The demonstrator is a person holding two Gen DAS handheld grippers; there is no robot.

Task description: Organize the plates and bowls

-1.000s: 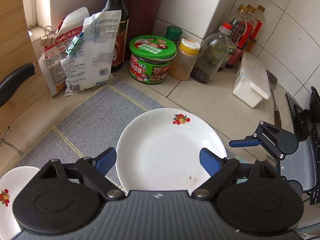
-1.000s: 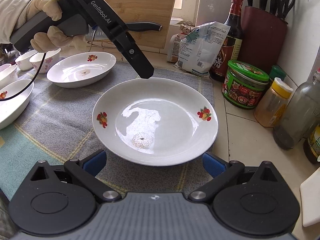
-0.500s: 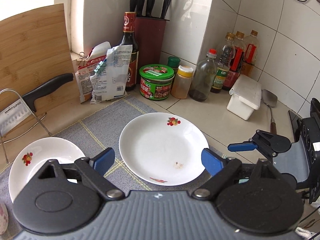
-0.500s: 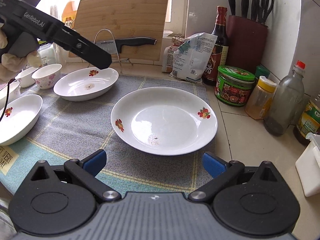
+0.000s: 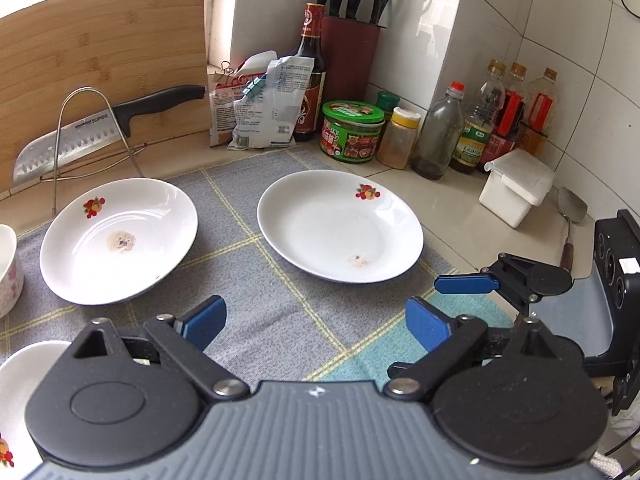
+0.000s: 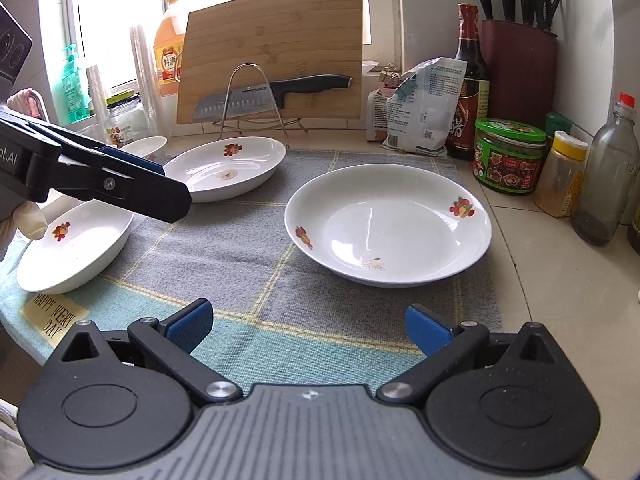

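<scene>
Three white plates with fruit prints lie on a grey-blue checked mat [image 6: 248,240]. The right plate [image 5: 340,226] [image 6: 388,224] sits near the jars. The far-left plate [image 5: 118,238] [image 6: 226,168] lies by the knife rack. A third plate [image 6: 76,246] [image 5: 16,400] lies at the mat's left front. A small flowered bowl [image 5: 6,272] [image 6: 146,148] stands at the left. My left gripper [image 5: 316,324] is open and empty above the mat, short of both plates. My right gripper [image 6: 310,328] is open and empty, in front of the right plate.
A knife on a wire rack [image 5: 96,132] and a bamboo board [image 6: 272,52] stand at the back. Bags, a sauce bottle, a green-lidded jar [image 5: 352,132], spice jars, bottles and a white box [image 5: 516,188] line the right counter. A knife block [image 6: 520,68] is in the corner.
Both grippers have pulled back and up from the right plate, which stays on the mat. The left gripper has moved left, so the far-left plate and knife rack come into view.
</scene>
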